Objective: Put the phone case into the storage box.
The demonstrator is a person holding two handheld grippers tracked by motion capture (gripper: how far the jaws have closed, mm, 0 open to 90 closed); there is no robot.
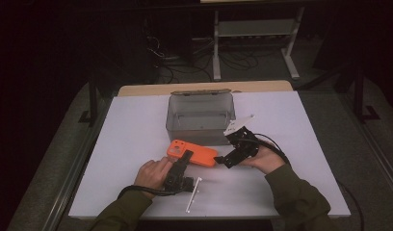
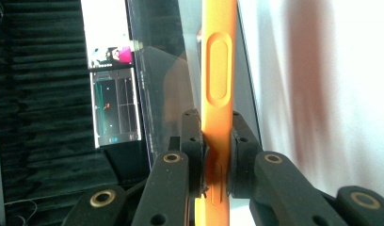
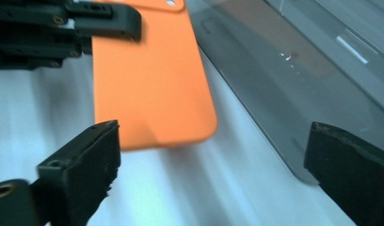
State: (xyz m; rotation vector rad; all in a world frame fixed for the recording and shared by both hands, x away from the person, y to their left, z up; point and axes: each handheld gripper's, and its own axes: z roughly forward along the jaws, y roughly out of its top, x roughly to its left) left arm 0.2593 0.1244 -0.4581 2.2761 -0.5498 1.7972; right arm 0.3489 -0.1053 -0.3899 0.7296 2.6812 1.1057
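An orange phone (image 1: pixel 197 153) sits low over the white table (image 1: pixel 137 125), just in front of a clear plastic box (image 1: pixel 199 134). My left gripper (image 1: pixel 186 156) is shut on the phone's near long edge. In the left gripper view, both pads press the thin orange edge (image 2: pixel 218 70) of the phone at my left gripper (image 2: pixel 217 136). My right gripper (image 1: pixel 222 161) stands open at the phone's right end. In the right gripper view its jaws (image 3: pixel 218 160) are wide apart, with the phone's rounded corner (image 3: pixel 152 80) just beyond them, untouched. The left gripper (image 3: pixel 105 21) shows at the top left there.
The clear box (image 3: pixel 284 70) is empty and runs close along the phone's far side. A thin white bar (image 1: pixel 193 195) lies near the table's front edge, beside my left hand. Beyond the table are a dark floor, cables and a white stand (image 1: pixel 255 29).
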